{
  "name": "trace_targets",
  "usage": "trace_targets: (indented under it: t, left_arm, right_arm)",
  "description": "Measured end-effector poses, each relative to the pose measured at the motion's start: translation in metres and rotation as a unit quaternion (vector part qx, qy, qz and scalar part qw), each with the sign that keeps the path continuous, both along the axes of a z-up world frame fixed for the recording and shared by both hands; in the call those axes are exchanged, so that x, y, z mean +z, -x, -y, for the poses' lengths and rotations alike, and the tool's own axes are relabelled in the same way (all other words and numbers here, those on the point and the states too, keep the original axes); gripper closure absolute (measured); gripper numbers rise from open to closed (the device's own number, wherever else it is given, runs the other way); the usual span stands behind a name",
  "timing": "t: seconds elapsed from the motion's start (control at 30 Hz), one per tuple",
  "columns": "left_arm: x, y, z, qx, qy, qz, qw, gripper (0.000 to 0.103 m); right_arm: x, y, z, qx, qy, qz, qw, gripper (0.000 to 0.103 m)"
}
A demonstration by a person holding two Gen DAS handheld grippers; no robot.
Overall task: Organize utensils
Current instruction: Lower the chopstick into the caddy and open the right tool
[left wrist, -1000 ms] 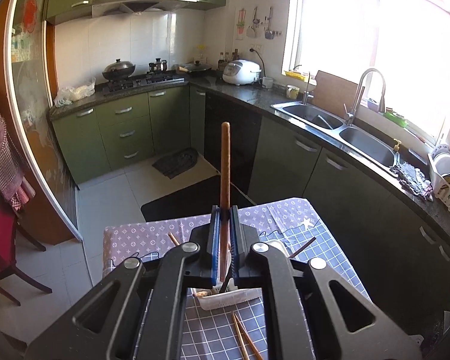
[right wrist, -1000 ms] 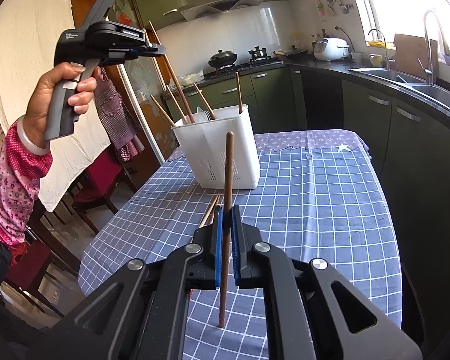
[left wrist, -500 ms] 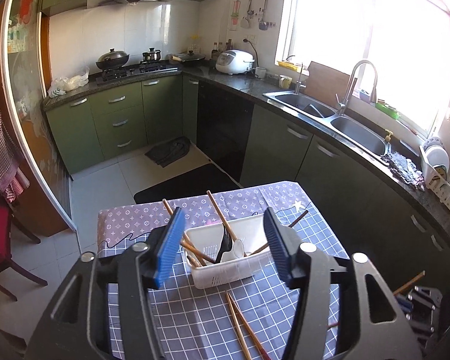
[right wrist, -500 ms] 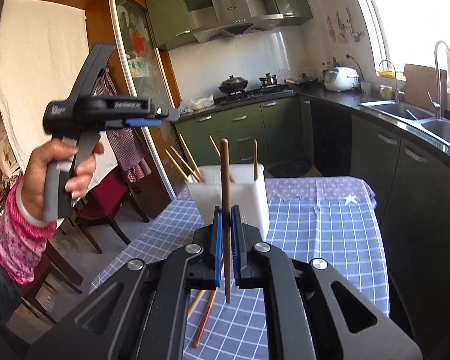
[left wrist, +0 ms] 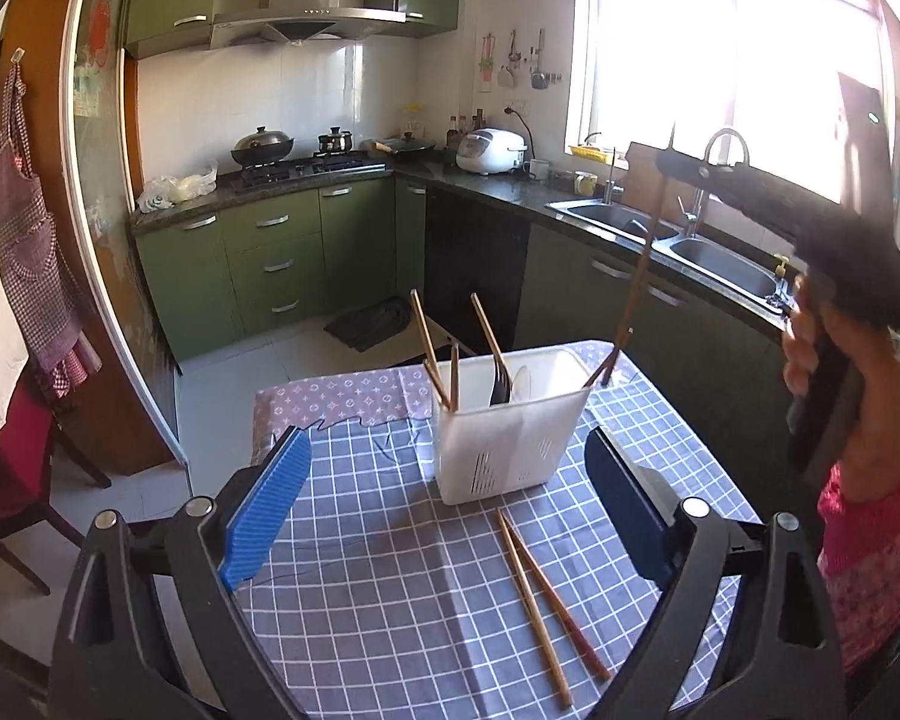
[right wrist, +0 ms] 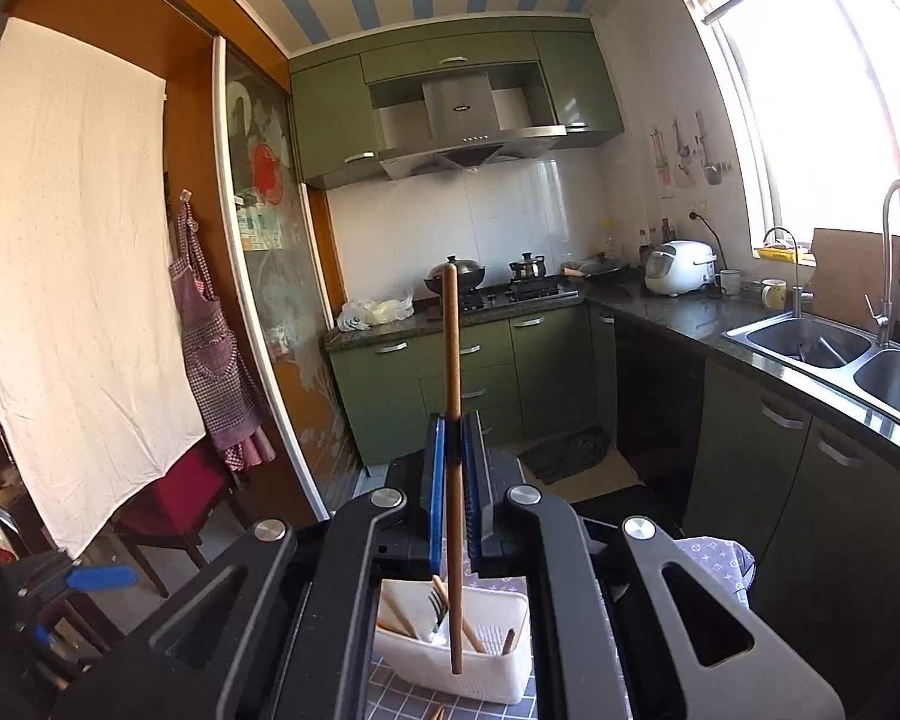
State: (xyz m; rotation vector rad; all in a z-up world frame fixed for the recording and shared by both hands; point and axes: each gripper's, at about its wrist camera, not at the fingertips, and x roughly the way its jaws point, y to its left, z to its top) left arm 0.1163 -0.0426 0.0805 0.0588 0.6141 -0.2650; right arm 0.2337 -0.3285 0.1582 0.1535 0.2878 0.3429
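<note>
A white utensil holder (left wrist: 510,426) stands on the checked tablecloth (left wrist: 390,540). It holds several chopsticks (left wrist: 426,348) and a dark fork (left wrist: 501,384). Two loose chopsticks (left wrist: 534,600) lie in front of it. My left gripper (left wrist: 450,504) is open and empty, low in front of the holder. My right gripper (right wrist: 453,462) is shut on a brown chopstick (right wrist: 452,420), held upright above the holder (right wrist: 450,654). In the left wrist view that chopstick (left wrist: 636,288) hangs with its tip at the holder's right rim.
The kitchen counter with a double sink (left wrist: 678,240) runs along the right. A stove with pots (left wrist: 294,156) is at the back. A red chair (left wrist: 12,468) stands left of the table.
My left gripper let its chopstick go into the holder, opened and dropped lower. My right gripper rose and carried its chopstick over the holder.
</note>
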Motion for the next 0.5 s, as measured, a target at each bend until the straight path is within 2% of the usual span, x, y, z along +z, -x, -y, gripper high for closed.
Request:
trace_targets:
  t: [0.13,0.27,0.4,0.5]
  left_arm:
    - [-0.02,0.007,-0.005,0.002,-0.01,-0.022,0.9997,0.014]
    - [-0.039,0.005,-0.005,-0.003,-0.015,-0.052,0.9985,0.014]
    - [-0.058,-0.001,0.0,-0.009,-0.019,-0.084,0.9963,0.014]
    - [-0.074,-0.01,0.006,-0.014,-0.011,-0.114,0.9933,0.014]
  right_arm:
    - [-0.022,-0.042,-0.009,-0.005,0.011,-0.034,0.999,0.096]
    - [-0.054,-0.062,-0.019,-0.005,0.021,-0.073,0.997,0.096]
    - [-0.077,-0.068,-0.022,0.0,0.034,-0.095,0.995,0.095]
    - [-0.074,-0.046,-0.014,0.008,0.024,-0.079,0.997,0.094]
